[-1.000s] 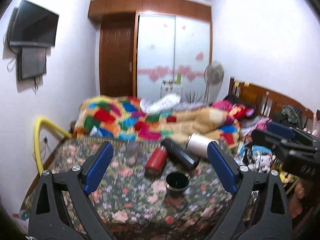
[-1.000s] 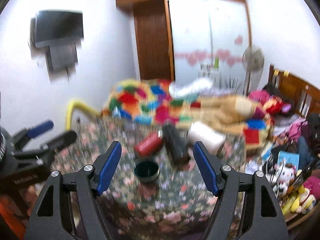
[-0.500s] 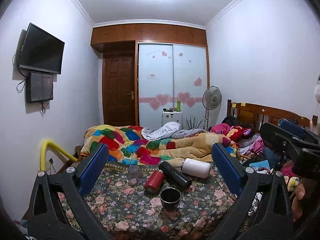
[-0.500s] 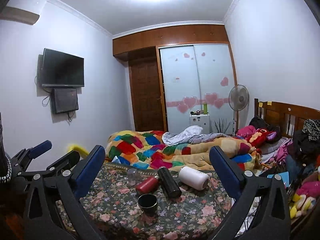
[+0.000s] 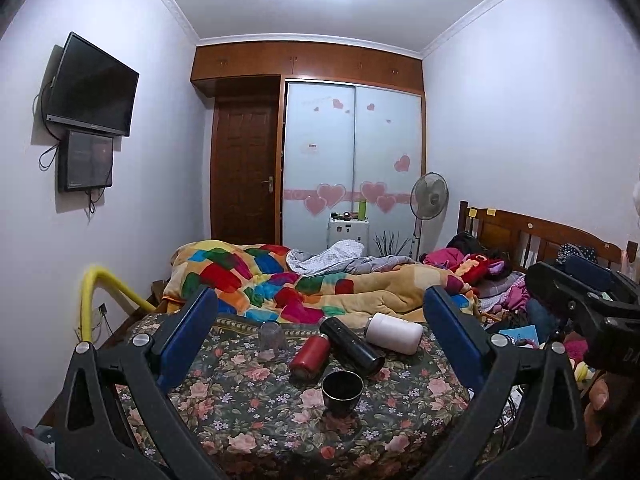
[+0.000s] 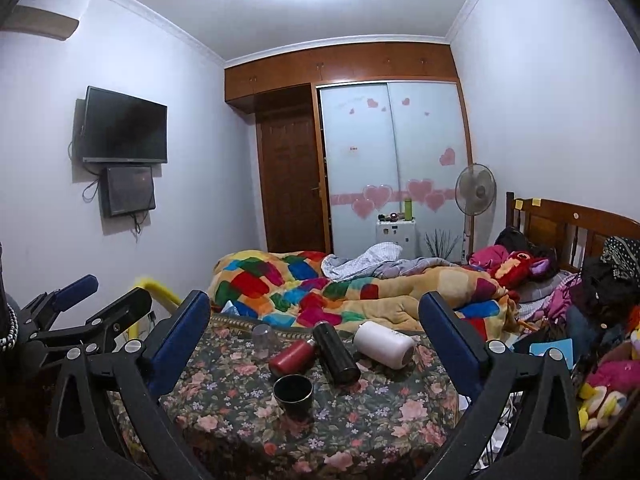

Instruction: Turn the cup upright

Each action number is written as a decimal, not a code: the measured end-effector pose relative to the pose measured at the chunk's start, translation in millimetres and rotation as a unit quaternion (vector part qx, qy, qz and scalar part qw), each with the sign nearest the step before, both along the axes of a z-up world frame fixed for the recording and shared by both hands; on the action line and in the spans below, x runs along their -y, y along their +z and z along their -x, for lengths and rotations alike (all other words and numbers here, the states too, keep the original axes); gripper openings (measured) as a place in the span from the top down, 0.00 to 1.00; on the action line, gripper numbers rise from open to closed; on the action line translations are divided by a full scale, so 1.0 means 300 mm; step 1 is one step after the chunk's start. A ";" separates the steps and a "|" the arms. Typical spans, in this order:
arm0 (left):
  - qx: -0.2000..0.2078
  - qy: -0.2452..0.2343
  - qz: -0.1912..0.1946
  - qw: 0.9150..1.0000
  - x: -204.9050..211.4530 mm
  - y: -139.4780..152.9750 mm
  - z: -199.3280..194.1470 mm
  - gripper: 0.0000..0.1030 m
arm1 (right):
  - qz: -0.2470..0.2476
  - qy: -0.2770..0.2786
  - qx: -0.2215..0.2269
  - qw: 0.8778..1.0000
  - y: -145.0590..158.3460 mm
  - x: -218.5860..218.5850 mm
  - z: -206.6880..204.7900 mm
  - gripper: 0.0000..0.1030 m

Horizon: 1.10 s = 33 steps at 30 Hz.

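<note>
the left tongs are hanging wide open, holding nothing, above the near side of the flowery tabletop. a clear glass is sitting mouth down near the far edge. the red bottle, black bottle and white bottle are lying down side by side. the black cup is standing mouth up just in front of them, with bare cloth all around it. the right tongs are also hanging wide open and holding nothing.

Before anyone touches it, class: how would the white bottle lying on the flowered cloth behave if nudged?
The white bottle lies on its side and looks round, so it would probably roll. The black bottle lies close beside it and might stop it. The flowered cloth looks soft, which may slow it.
</note>
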<state>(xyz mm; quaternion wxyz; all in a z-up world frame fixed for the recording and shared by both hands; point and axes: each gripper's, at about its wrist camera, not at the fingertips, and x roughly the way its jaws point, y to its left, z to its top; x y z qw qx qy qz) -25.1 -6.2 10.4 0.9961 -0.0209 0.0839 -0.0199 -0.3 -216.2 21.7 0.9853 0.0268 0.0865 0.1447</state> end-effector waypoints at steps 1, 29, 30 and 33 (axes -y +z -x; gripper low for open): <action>-0.001 0.000 0.000 1.000 0.000 -0.002 -0.003 0.00 | 0.001 0.001 0.000 1.000 -0.001 -0.003 0.001 0.00; -0.007 -0.004 0.001 1.000 -0.005 -0.023 -0.016 0.00 | 0.011 0.007 -0.008 1.000 0.005 -0.020 0.005 0.00; -0.007 -0.004 0.001 1.000 -0.004 -0.023 -0.015 0.00 | 0.012 0.007 -0.009 1.000 0.006 -0.019 0.005 0.00; -0.007 -0.004 0.002 1.000 -0.004 -0.023 -0.016 0.00 | 0.011 0.007 -0.008 1.000 0.006 -0.019 0.006 0.00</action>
